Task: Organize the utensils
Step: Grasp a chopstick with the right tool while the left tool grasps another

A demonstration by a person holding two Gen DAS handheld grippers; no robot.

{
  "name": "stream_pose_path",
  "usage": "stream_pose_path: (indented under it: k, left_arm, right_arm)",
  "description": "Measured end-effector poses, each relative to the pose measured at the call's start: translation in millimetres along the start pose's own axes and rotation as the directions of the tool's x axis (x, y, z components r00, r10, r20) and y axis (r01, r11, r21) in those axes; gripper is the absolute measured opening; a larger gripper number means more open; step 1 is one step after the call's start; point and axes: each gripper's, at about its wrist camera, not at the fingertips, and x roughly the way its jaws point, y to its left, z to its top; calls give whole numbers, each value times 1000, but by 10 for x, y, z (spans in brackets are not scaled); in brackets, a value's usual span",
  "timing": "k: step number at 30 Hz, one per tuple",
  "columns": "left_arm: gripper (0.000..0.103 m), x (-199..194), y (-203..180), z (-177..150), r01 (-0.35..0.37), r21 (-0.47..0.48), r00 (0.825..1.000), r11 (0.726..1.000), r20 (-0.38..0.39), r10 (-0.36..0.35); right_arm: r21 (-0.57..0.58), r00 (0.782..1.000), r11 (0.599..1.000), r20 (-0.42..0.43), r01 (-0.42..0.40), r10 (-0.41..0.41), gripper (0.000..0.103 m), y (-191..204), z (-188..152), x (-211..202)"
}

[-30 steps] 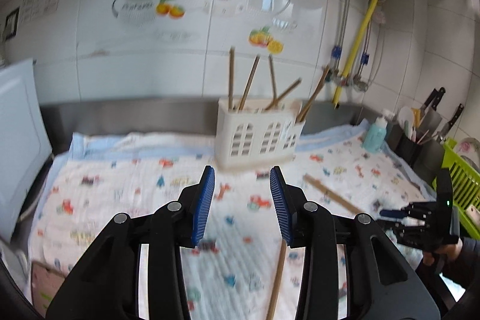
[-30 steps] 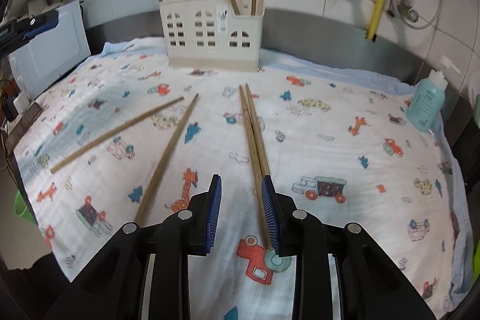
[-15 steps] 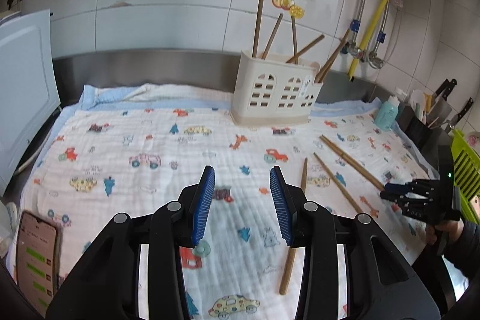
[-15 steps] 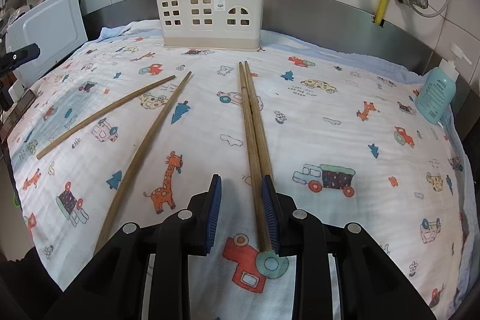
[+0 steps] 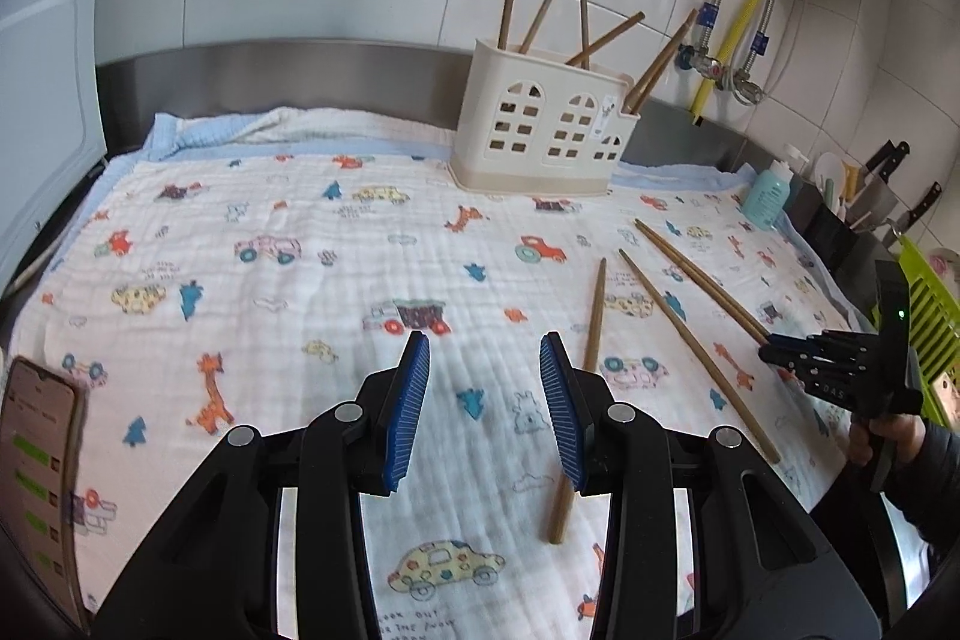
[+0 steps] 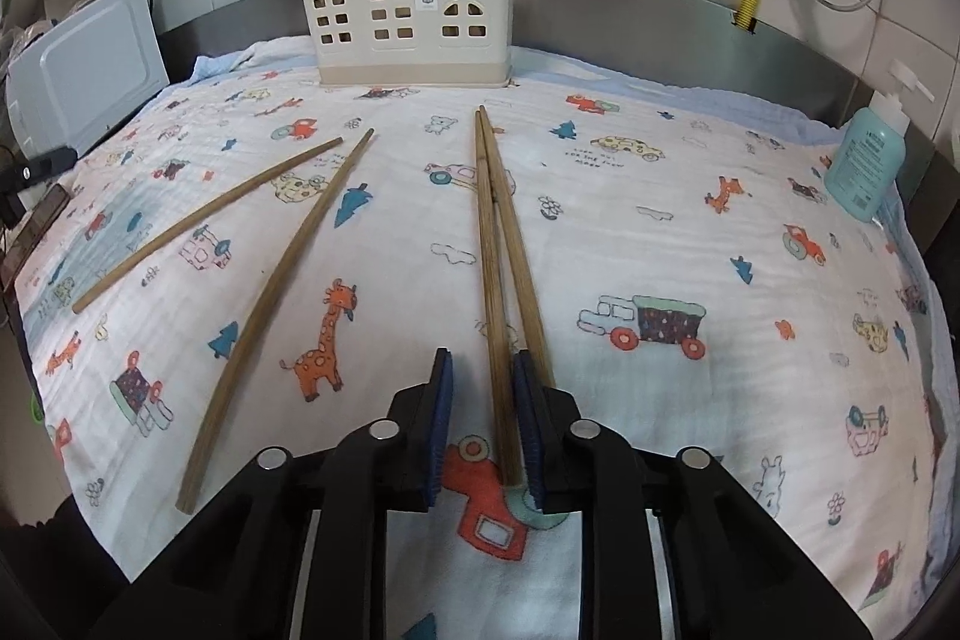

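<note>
chopsticks are the item under inspection. four lie loose on the cloth (image 6: 690, 232); more stand in the holder (image 6: 414, 10) at the back edge.

right gripper (image 6: 483, 424): i find its jaws have just been closing, and they now straddle the near end of the left stick (image 6: 489, 244) of a close pair. the right stick (image 6: 516, 250) of that pair runs just outside the right jaw, its near end hidden behind it. a gap shows on the left side of the stick between the jaws, so i judge the pads are not yet pressing; nothing is gripped.

key relation: the pair's long axis runs straight away from the right gripper toward the holder, nearly in line with the fingers. far tips lie near the holder's base, touching each other; near ends splay slightly. this hand is plainly the nearer one to the pair. in my judgement, closing further would take one stick only, and lengthwise, by its end.

left gripper (image 5: 485, 409): jaws part open, empty, over bare cloth. a third stick (image 5: 591, 328) lies just right of its right finger, axis roughly along the fingers, passing behind that finger. a fourth (image 5: 690, 340) lies further right, slanting away to the upper left.

risk noted: an end grip may let the stick droop or swing.
</note>
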Motion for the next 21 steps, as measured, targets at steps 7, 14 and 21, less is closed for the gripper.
stream_pose_path:
  k: [7,14,21]
  left_arm:
    - [39,71,-111,-141,41,16,999,999,-36,-41]
    - [39,235,-266,-328,89,50,991,995,-107,-84]
    - [38,386,-377,-497,94,102,986,990,-150,-78]
  right_arm:
    - [27,1000,1000,10,6,-7,10,33,-17,3]
    - [67,999,997,30,31,-33,8,51,-33,-12]
    - [78,997,996,65,32,-37,7,148,-23,-122]
